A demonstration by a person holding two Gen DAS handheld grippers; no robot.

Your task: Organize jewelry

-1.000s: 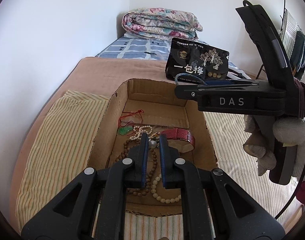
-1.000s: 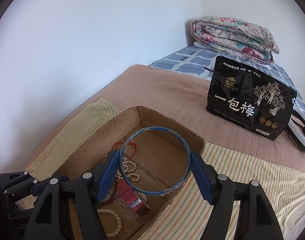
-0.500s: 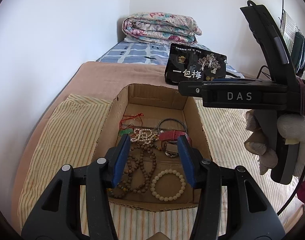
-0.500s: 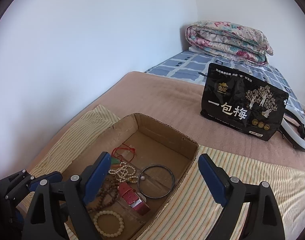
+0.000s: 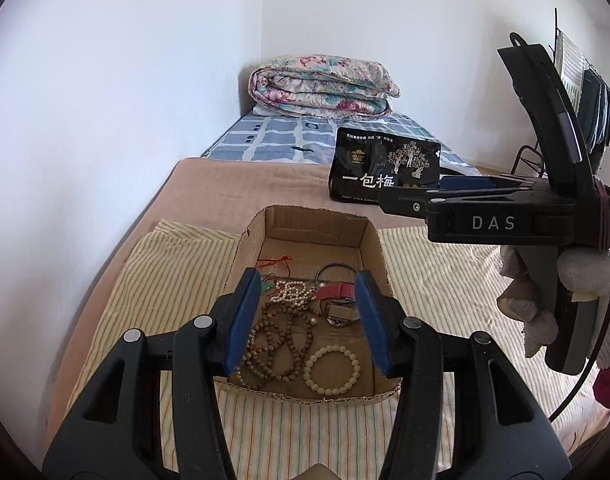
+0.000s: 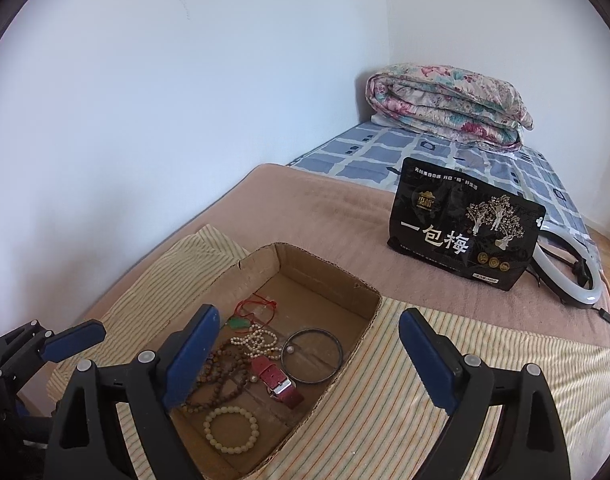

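Note:
An open cardboard box point(image 5: 241, 254) point(image 6: 329, 276) sits on a striped cloth on the bed. Inside lie a dark bangle point(image 6: 313, 355) point(image 5: 337, 270), a red-strap watch point(image 6: 276, 379) point(image 5: 339, 292), brown bead strings point(image 5: 275, 342) point(image 6: 221, 372), a pale bead bracelet point(image 5: 332, 369) point(image 6: 231, 429), a white pearl string point(image 6: 257, 338) and a green pendant on red cord point(image 6: 241, 322). My left gripper point(image 5: 308, 322) is open and empty above the box's near end. My right gripper point(image 6: 309, 364) is open and empty above the box; it also shows in the left wrist view point(image 5: 465, 196).
A black snack bag point(image 6: 465, 236) point(image 5: 385, 170) stands on the brown blanket behind the box. A white ring light point(image 6: 573, 276) lies beside it. A folded floral quilt point(image 6: 445, 108) point(image 5: 321, 86) lies at the bed's far end. A white wall runs along the left.
My right gripper let go of the bangle, which now lies in the box. My left gripper opened. Both grippers have drawn back and up from the box.

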